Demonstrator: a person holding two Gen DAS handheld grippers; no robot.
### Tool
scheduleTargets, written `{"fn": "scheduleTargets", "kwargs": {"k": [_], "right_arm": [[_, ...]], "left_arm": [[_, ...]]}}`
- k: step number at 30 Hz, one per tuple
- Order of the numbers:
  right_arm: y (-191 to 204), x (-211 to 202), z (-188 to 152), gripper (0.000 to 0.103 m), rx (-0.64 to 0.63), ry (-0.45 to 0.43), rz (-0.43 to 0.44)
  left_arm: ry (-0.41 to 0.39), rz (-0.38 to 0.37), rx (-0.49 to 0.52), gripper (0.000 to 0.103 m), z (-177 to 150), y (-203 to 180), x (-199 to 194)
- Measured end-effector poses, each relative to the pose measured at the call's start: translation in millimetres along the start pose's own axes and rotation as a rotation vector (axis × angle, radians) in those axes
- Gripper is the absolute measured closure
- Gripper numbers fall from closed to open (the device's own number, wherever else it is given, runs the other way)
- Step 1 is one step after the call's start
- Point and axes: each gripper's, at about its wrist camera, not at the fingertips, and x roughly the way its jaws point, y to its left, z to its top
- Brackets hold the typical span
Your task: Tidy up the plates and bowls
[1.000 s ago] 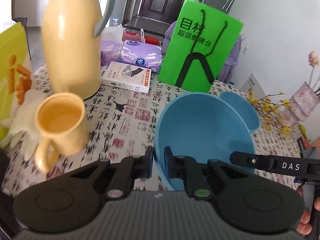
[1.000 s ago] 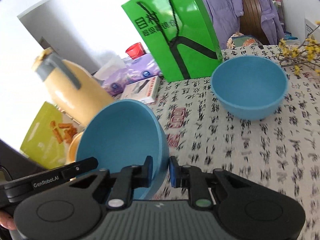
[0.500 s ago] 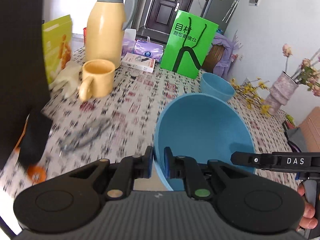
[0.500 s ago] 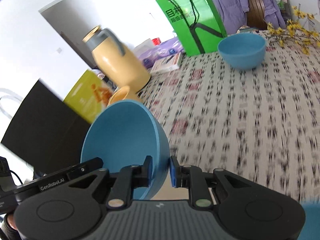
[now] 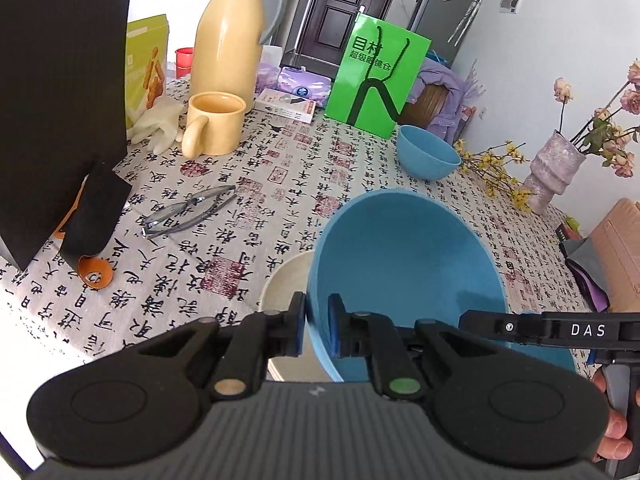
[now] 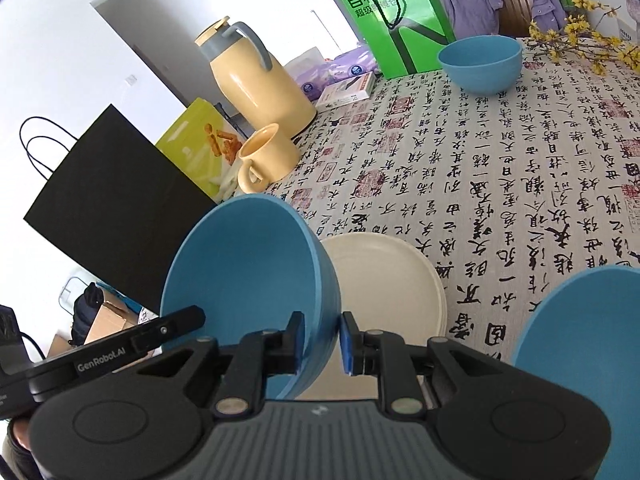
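Observation:
My left gripper (image 5: 318, 330) is shut on the left rim of a blue bowl (image 5: 404, 280). My right gripper (image 6: 322, 342) is shut on the right rim of the same blue bowl (image 6: 244, 276). The bowl is held tilted, just above a cream plate (image 6: 384, 280) near the table's front edge; the plate also shows in the left wrist view (image 5: 286, 284). A second blue bowl (image 5: 426, 152) stands far back by the green bag, also in the right wrist view (image 6: 480, 62). Another blue bowl's rim (image 6: 580, 360) shows at the lower right.
A yellow thermos (image 5: 230, 36), a yellow mug (image 5: 214, 122), glasses (image 5: 188, 210), a black paper bag (image 5: 60, 92), a green bag (image 5: 376, 76), a small book (image 5: 286, 104) and a vase with flowers (image 5: 552, 168) stand on the patterned tablecloth (image 5: 248, 184).
Both grippers have carried the blue bowl back from the far side of the table to the front edge. The cream plate has come into view beneath it.

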Motion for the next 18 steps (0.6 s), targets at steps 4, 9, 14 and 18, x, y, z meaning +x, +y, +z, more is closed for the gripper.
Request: {"fn": "scheduleTargets", "kwargs": {"k": [4, 9, 14, 18], "right_arm": [[-12.8, -9.8, -1.6, 0.085, 0.019, -0.01, -0.019], [-41.3, -34.0, -4.7, 0.085, 0.062, -0.032, -0.065], [-75.4, -66.6, -11.4, 0.085, 0.116, -0.061, -0.135], [-98.0, -90.4, -17.1, 0.085, 0.15, -0.088, -0.171]], "left_arm": [[0.009, -0.023, 0.018, 0.091, -2.1, -14.8, 3.8], [0.037, -0.085, 0.051, 0.091, -4.6, -47.6, 16.0], [0.076, -0.161, 0.096, 0.09, -11.8, -95.3, 32.2], [0.085, -0.211, 0.129, 0.089, -17.7, -129.9, 37.2]]}}
